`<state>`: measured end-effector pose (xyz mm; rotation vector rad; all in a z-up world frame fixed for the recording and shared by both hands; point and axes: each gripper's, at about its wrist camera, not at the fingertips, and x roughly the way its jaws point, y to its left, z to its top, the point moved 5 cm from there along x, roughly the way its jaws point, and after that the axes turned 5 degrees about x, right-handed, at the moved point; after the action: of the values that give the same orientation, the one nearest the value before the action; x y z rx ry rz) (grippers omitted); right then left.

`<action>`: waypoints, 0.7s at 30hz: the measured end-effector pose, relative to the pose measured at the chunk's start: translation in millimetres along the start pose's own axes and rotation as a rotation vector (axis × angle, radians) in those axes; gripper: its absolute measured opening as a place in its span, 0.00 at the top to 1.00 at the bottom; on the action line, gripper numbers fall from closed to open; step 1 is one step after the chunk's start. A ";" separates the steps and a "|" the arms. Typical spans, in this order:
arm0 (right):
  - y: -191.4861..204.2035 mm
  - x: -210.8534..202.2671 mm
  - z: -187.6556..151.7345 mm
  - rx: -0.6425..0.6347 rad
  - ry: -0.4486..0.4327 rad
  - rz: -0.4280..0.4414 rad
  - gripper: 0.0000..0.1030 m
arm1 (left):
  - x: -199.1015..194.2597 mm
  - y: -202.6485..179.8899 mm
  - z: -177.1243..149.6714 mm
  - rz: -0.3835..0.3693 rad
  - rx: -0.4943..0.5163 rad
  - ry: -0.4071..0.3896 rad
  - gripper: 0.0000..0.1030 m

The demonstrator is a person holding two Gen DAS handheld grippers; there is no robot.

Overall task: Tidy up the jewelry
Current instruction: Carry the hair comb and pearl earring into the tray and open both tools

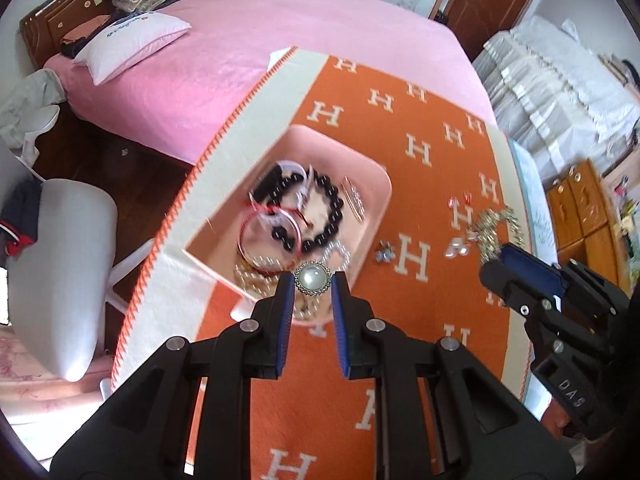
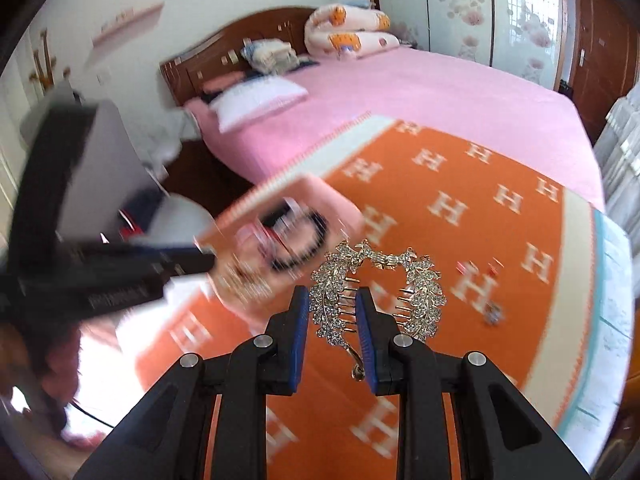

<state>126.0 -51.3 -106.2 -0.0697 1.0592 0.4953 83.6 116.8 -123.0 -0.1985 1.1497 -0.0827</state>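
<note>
Clamping a round pearl brooch (image 1: 312, 276) between its blue fingers (image 1: 285, 312), the left gripper (image 1: 312, 280) hangs over the near edge of the pink tray (image 1: 376, 184). That tray sits on an orange H-patterned cloth (image 1: 424, 128) covering the tabletop and holds a black bead bracelet (image 1: 320, 216) and a red bangle (image 1: 270, 236). Right of the tray, the right gripper (image 2: 332, 312) has its fingers clenched on a rhinestone leaf hair comb (image 2: 376, 288), held clear of the cloth. Small earrings (image 1: 460, 202) and pearl pieces (image 1: 458, 248) lie on the cloth, also right of the tray.
</note>
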 end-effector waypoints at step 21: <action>46.0 153.1 86.1 0.245 0.037 0.106 0.77 | 83.4 41.9 8.8 -0.025 0.088 0.127 0.84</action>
<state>236.9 69.0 -185.0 0.1951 1.1565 0.4578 124.1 145.0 -202.7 -0.1306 1.2676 -0.1697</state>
